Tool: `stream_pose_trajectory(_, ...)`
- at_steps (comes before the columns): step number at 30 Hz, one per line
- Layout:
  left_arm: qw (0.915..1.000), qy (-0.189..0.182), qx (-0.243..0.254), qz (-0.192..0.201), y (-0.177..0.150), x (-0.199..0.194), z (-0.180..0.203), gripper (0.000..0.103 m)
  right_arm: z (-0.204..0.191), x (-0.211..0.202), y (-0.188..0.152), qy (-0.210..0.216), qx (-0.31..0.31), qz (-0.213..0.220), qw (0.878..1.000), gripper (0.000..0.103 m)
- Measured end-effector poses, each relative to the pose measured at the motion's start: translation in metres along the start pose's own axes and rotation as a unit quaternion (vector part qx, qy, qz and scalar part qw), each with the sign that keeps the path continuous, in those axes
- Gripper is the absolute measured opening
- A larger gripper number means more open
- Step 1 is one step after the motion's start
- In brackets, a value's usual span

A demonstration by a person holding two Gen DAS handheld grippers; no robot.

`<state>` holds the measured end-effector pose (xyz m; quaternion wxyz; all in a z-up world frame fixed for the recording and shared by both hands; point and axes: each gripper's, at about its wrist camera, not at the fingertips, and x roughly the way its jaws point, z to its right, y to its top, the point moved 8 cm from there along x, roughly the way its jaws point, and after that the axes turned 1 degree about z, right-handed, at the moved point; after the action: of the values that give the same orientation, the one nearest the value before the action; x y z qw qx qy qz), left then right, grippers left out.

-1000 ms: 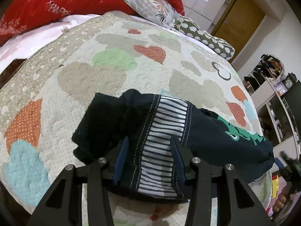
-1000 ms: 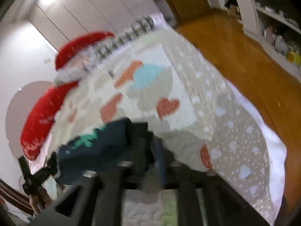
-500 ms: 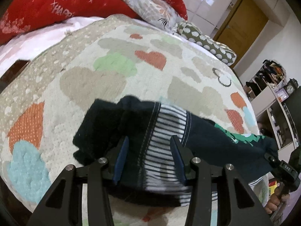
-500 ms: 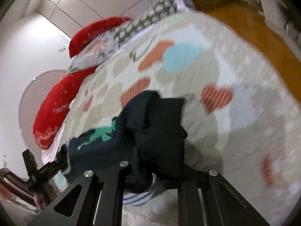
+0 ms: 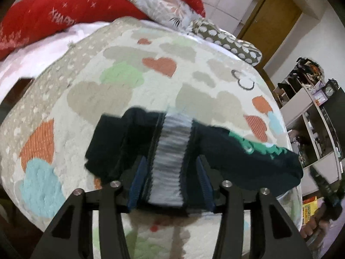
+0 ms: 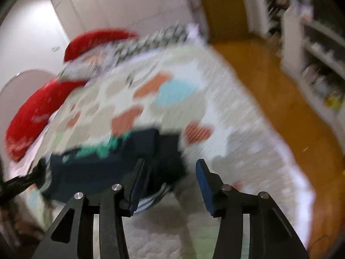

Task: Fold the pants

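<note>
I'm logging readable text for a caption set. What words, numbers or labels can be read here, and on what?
"HAPP", then cut off by a fold: white letters on the red pillow.
Clock on the shelf: its dial marks are too small to read.
Green print on the dark pants: blurred, nothing legible.
Right wrist view: too blurred, nothing readable.

Readable only in the left wrist view: white letters "HAPP" on the red pillow (image 5: 64,10), running off where the quilt (image 5: 129,82) covers the rest. Right of that pillow, on the shelf (image 5: 310,99), a clock (image 5: 329,90) with a dial too small to read. Elsewhere nothing legible.
</note>
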<state>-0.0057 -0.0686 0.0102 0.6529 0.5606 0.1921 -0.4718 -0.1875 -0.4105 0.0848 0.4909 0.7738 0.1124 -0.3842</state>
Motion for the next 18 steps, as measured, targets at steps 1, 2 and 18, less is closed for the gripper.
stream_pose_trajectory(1,1.0000,0.004,0.003,0.001,0.002,0.006,0.005,0.054,-0.002,-0.013,0.011,-0.017,0.004,0.038,0.999,0.051)
stream_pose_trajectory(2,1.0000,0.006,0.006,-0.001,0.001,0.015,0.010,0.054,-0.009,-0.019,0.017,-0.013,0.006,0.055,0.998,0.053)
stream_pose_trajectory(18,0.9977,0.027,0.063,0.000,-0.053,0.052,0.018,0.043,-0.273,0.132,-0.036,0.174,-0.255,-0.185,0.933,0.048)
